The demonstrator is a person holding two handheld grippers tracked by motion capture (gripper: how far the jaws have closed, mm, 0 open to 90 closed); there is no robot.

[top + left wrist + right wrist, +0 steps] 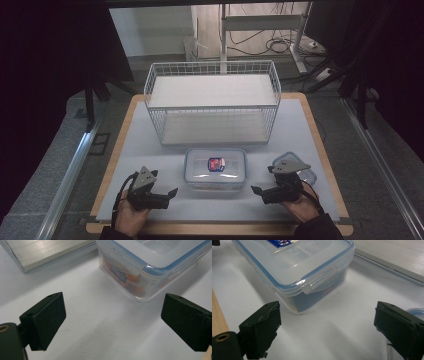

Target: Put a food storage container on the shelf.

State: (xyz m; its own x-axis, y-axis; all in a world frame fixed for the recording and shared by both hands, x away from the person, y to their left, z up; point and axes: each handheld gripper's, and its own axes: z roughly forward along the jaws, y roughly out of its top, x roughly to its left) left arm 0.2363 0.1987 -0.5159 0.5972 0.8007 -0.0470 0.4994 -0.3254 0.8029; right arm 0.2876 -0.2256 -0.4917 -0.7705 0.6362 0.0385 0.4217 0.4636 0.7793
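Lidded plastic box (215,168) on the table's white mat (150,145), between left gripper (172,192) and right gripper (256,190), both spread wide and empty. Side latches possibly unfastened; uneven squeezing could tip the box.

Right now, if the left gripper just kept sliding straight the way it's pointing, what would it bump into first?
Most likely the clear lidded container. The left gripper points toward it with jaws open and nothing between them, and only bare white table lies ahead. It may catch just the near corner; depth is hard to judge.
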